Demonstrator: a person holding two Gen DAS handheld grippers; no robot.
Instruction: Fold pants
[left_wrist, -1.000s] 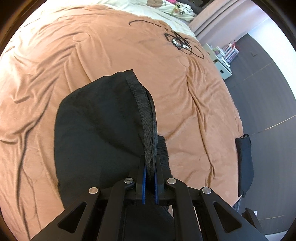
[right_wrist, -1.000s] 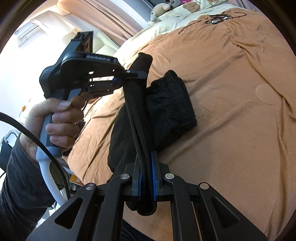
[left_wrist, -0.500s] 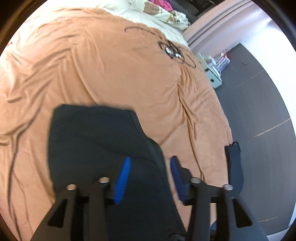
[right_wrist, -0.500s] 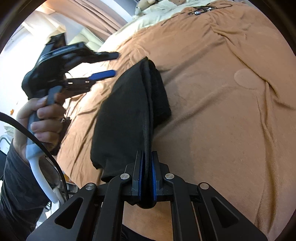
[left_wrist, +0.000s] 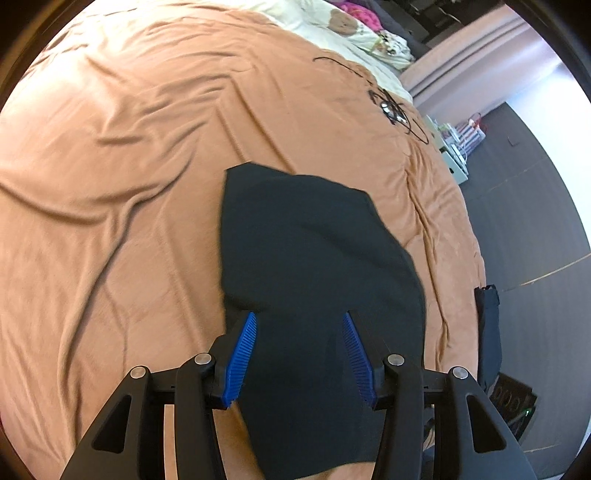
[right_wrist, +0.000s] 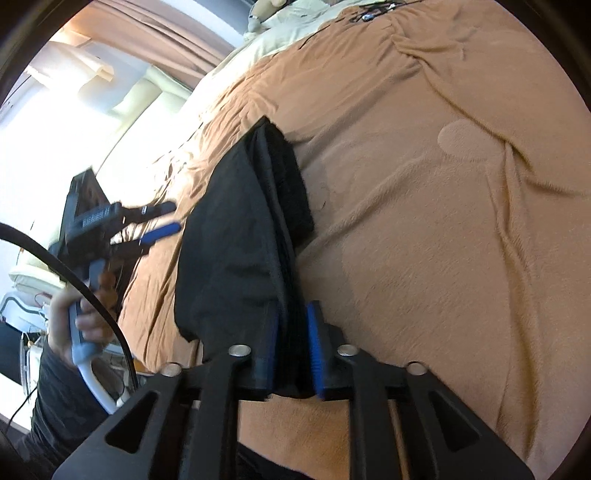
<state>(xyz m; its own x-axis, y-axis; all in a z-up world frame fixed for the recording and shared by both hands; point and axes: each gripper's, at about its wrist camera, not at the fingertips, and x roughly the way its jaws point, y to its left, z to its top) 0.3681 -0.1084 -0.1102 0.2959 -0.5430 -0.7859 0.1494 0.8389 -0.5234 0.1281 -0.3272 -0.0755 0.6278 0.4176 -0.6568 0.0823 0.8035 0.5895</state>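
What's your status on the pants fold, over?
Left hand-held gripper open, clear of cloth. Right hand-held gripper opening, waistband edge between its jaws. Black pants folded on the orange blanket. Nothing in the way.

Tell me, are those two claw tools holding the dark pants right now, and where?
The left gripper is open, holding nothing. The right gripper is opening: the pants' thick folded edge lies between its pads, seemingly no longer pinched.

Tan blanket, blk cable, pillows.
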